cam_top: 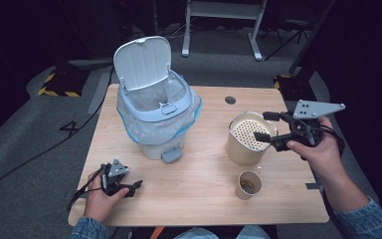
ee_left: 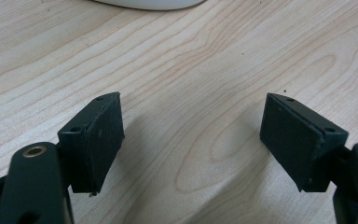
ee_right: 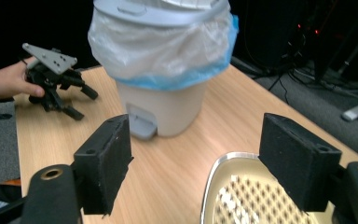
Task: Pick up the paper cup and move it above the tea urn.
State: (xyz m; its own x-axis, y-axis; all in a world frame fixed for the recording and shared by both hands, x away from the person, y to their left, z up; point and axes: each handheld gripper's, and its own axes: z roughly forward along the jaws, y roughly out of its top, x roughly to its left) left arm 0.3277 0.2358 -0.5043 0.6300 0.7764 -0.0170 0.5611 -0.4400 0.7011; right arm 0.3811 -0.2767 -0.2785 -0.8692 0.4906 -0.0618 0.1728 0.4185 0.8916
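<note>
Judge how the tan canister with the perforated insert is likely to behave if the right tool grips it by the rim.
The canister looks rigid, so its rim probably won't flex. The metal rim looks smooth and shiny, so the pads may slip. It stands taller than the small cup, so a push near the top might tip it. The right tool hovers open above it.

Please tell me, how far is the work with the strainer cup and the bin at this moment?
Done: the pedal bin stands with its lid up and a bag inside. In hand: the right gripper, jaws open, is at the rim of the tall cup with the perforated strainer, not gripping it. Left: grasping the cup and probably emptying it into the bin. The left gripper rests open on the table; the small cup is untouched.
</note>
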